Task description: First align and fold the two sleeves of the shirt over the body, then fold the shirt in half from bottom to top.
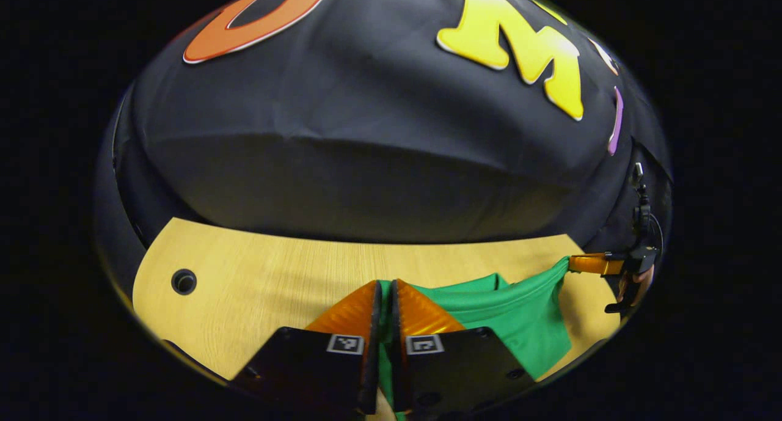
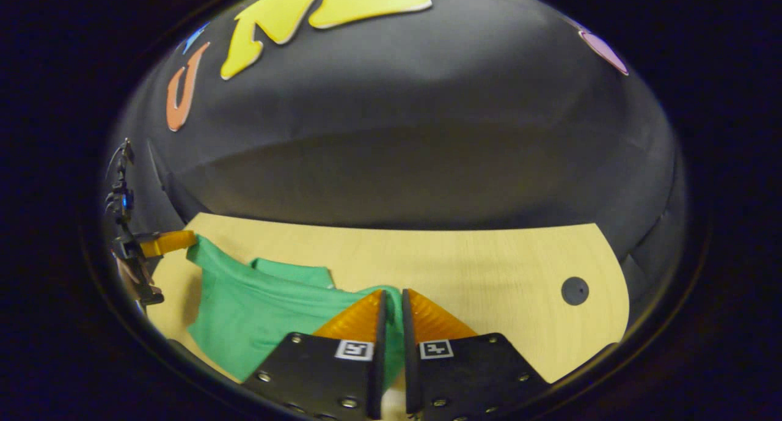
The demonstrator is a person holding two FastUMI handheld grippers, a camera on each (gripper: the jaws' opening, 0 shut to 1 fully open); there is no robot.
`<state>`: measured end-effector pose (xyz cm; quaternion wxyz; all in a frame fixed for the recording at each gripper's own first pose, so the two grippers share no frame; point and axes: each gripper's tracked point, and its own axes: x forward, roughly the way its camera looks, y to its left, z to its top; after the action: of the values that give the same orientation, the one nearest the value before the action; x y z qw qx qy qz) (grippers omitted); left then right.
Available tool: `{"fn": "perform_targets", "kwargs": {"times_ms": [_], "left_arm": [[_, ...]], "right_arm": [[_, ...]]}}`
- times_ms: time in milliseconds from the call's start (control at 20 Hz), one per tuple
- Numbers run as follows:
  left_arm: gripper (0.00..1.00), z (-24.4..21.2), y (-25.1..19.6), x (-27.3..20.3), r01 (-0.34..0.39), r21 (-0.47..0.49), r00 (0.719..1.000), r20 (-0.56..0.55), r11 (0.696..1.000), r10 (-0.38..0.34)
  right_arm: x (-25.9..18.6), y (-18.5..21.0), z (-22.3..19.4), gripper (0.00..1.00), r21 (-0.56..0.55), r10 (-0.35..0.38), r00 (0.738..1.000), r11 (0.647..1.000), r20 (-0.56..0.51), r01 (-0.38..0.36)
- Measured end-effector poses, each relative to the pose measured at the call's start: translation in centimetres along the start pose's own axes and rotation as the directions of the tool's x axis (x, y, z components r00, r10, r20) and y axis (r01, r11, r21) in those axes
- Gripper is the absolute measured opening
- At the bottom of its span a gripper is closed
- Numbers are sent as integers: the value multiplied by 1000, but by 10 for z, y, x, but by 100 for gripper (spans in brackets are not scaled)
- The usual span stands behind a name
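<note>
Both the left claw (image 1: 386,286) and right claw (image 2: 391,296) clamp the green shirt (image 1: 519,314) (its lower part cut off).

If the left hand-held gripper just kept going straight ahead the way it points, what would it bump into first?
Probably nothing on the table: beyond the green shirt pinched in the left hand-held gripper, bare wooden tabletop stretches ahead, then the black cloth wall. Depth is hard to judge.

We see dim, soft light from above; the table (image 1: 275,274) glows brightest, shadow pooling behind it. Fisheye bending and blur grow toward the table's ends.
</note>
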<state>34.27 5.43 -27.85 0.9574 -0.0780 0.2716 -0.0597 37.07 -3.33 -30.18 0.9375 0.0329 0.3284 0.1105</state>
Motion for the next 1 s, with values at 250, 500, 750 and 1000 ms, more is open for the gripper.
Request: {"fn": "perform_targets", "kwargs": {"times_ms": [250,500,750,1000], "left_arm": [[100,2,4,-8,-51,-30,998,21,998,52],[100,13,1,-52,-103,-11,993,56,995,104],[100,37,-20,-120,-111,-25,984,134,993,114],[100,82,-45,-214,-143,4,955,264,990,137]], "right_arm": [[-10,1,7,97,22,-22,999,1000,43,21],[-56,16,23,98,-20,-57,992,998,116,59],[-132,51,47,98,-58,-53,975,996,215,67],[-238,90,79,97,-100,-39,931,992,363,81]]}}
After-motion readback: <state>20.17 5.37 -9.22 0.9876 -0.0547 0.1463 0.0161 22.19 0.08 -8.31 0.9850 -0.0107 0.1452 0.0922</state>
